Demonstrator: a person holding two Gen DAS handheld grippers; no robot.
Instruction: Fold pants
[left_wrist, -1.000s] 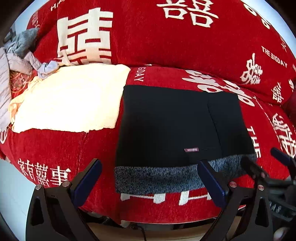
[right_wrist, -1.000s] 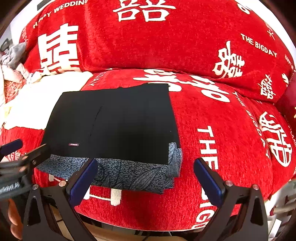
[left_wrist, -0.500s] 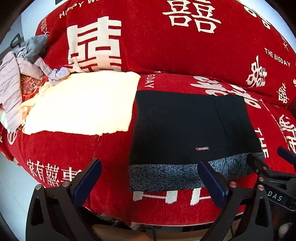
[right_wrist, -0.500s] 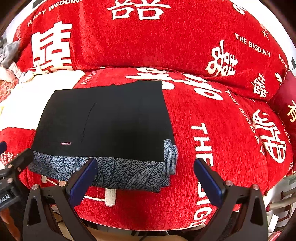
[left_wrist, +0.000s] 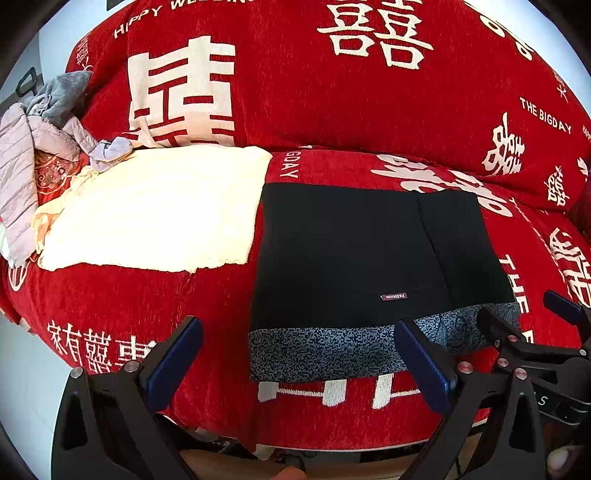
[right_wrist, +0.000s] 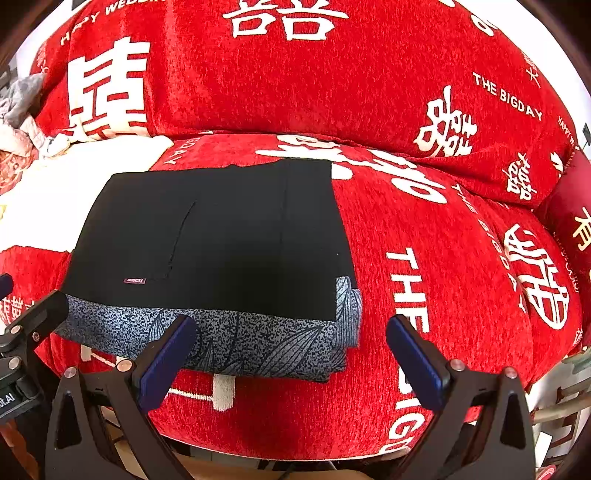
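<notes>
Both grippers have drawn back from the sofa since a second ago, and the pants now sit farther from the fingers.

Left gripper (left_wrist: 297, 360) has its blue-padded fingers (left_wrist: 421, 362) spread wide with nothing between them, hanging off the near edge of the seat. Right gripper (right_wrist: 290, 356) is just as wide and empty, to the right of the left one. Folded black pants (left_wrist: 347, 254) lie flat on the red sofa (left_wrist: 369, 110), resting on a grey patterned garment (right_wrist: 251, 343) whose near edge sticks out under them. A small label (left_wrist: 394, 296) shows near the pants' near edge. To the left, a cream cloth (left_wrist: 155, 206) touches the pants, with a heap of grey clothes (left_wrist: 40, 122) at the far left.
</notes>
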